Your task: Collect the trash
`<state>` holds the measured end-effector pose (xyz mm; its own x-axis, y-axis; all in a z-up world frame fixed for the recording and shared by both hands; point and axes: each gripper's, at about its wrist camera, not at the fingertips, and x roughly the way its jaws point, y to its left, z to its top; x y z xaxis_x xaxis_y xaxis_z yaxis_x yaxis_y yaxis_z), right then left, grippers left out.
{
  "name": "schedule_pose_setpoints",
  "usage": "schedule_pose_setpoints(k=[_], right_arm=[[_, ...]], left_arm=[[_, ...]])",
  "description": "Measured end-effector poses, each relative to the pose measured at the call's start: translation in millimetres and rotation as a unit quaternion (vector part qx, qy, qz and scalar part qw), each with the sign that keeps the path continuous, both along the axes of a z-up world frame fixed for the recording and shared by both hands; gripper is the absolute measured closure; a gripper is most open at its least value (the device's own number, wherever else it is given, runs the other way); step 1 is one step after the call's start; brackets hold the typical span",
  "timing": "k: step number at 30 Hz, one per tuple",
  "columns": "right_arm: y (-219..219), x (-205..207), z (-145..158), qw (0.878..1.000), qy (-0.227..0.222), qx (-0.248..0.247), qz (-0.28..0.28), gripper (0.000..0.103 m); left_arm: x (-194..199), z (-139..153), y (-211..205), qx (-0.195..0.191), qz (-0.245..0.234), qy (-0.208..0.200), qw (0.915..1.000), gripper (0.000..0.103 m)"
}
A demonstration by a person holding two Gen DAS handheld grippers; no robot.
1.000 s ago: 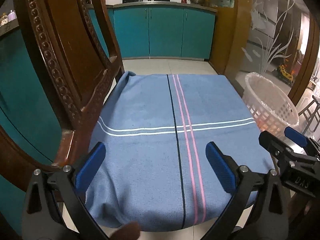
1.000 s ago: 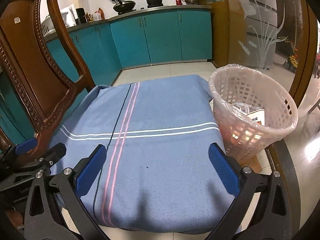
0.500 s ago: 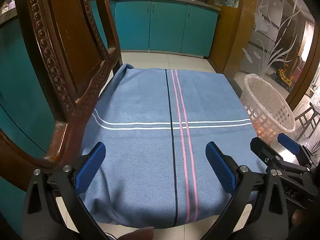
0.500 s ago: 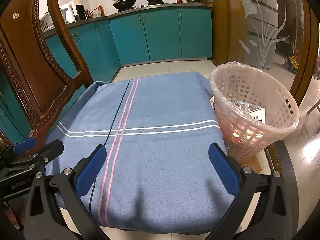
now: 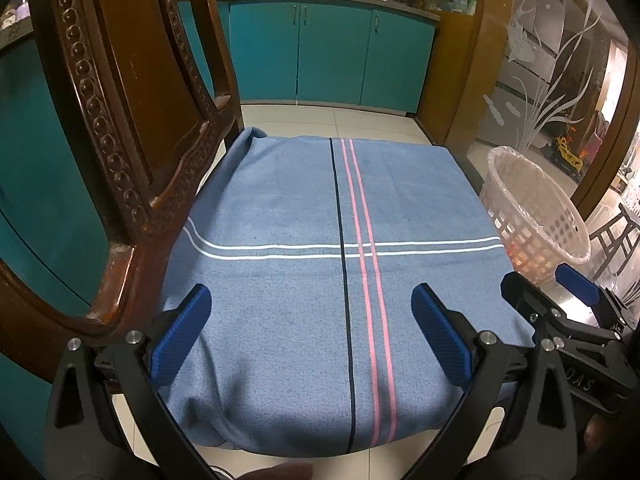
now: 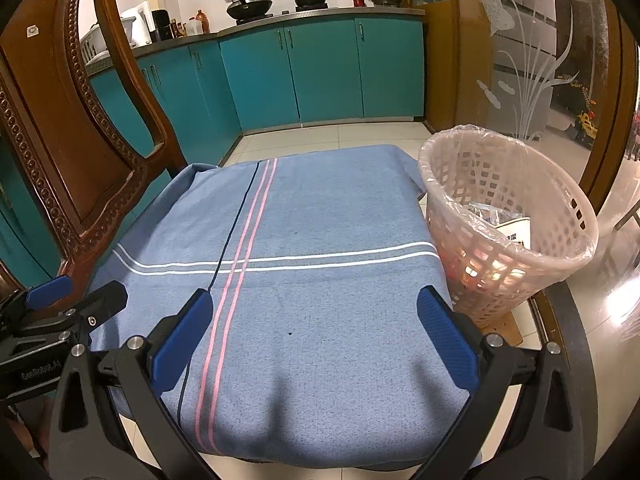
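Over the last second both cameras have risen and tipped back a little: the kitchen cabinets (image 5: 332,52) sit lower in the frame than they did, more of the chair back (image 6: 72,152) shows at the left, and the blue cloth (image 5: 332,280) fills less of the view. Nothing on the cloth has changed; it lies bare, stripes and all, with only a dark speck or two on it.

The left tongs (image 5: 308,336) stand wide and empty at the bottom of the left view. The right tongs (image 6: 316,340) are likewise wide and empty at the bottom of the right view, and they show again at the lower right of the left view.

The basket (image 6: 508,224), lined with a thin bag, stands just beside the cloth's right edge, at the right of the right view. Trash (image 6: 504,224) lies inside it: crumpled wrappers and a white printed packet.

With no loose trash visible anywhere on the cloth or the floor in view, and both tongs drawing back with nothing in them, the collecting looks finished, or nearly so. If anything is left, it lies outside these views.
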<state>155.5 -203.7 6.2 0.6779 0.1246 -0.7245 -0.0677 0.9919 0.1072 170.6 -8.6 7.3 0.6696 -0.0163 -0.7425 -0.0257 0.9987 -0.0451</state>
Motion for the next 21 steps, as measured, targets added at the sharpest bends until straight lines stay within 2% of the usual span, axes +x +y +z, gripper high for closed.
schedule_pose_setpoints(k=[21], right_arm=[[0.0,0.4,-0.2,1.000,0.000,-0.001,0.001,0.003]], left_arm=[[-1.5,1.0,-1.5,0.000,-0.003,-0.001,1.0000,0.003]])
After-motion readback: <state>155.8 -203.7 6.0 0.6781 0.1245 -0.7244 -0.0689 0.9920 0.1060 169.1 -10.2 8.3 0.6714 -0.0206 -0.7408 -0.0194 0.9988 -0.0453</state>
